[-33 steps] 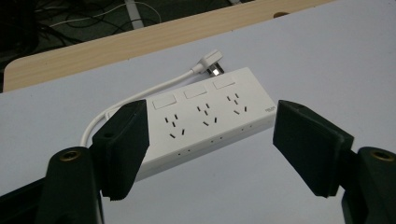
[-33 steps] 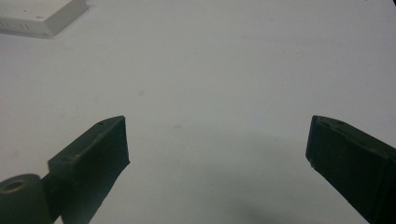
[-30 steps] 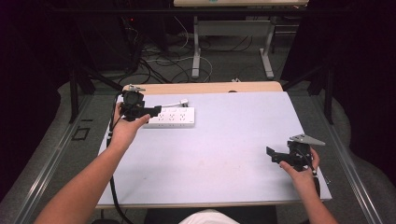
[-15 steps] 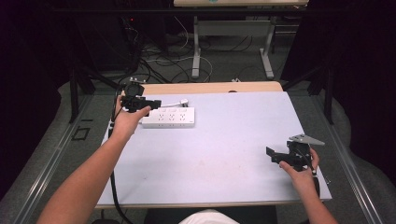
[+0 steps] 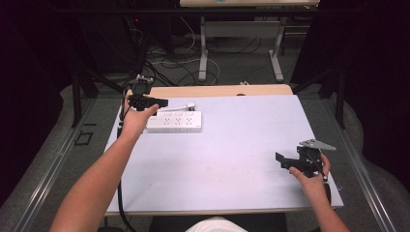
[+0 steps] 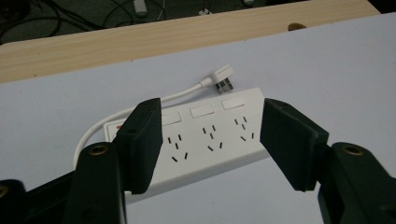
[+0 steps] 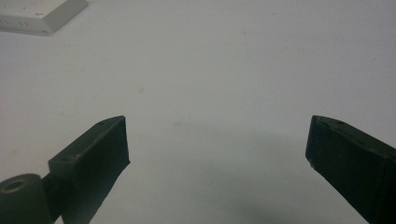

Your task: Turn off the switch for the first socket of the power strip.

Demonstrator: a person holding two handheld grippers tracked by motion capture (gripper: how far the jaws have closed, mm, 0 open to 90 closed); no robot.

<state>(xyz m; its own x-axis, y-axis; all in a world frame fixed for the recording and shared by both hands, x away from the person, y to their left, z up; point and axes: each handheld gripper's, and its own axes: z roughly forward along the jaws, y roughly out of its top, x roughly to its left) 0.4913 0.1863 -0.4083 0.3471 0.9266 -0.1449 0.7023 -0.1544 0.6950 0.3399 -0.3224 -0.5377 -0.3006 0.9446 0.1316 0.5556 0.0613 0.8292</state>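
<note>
A pale lavender-white desk (image 5: 232, 159) is seen from above, with a person's two bare forearms entering from the bottom edge. The left forearm is stretched far forward and slightly leftward, and the left hand (image 5: 133, 118) is wrapped around the black two-jaw left tool (image 5: 162, 102) at the desk's far left corner. That tool is held above the left end of a white rectangular plastic power strip (image 5: 175, 121), which lies flat near the far left of the desk, its long side running left to right. The right forearm is kept short and close to the body, and the right hand (image 5: 309, 175) holds the black right tool (image 5: 282, 159), topped by a grey three-cornered plate, near the desk's right front edge, pointed leftward and well apart from the strip.

In the left gripper view, detail is given that the high view lacks: the left tool (image 6: 212, 135) is spread wide, nothing is gripped, and the power strip (image 6: 205, 140) is framed between the jaws farther off. Three rows of socket slots, three white rectangular switches, and a red marking at one end can be made out. A thin white cable (image 6: 140, 109) curves from the strip to a white plug with metal pins (image 6: 222, 79) lying just behind it. A light wooden board edge (image 6: 163, 37) is seen beyond the desk surface.

In the right gripper view, the right tool (image 7: 217, 144) is likewise spread wide and empty over bare desk surface (image 7: 233, 70), with a corner of the power strip (image 7: 39, 14) at the upper left.
</note>
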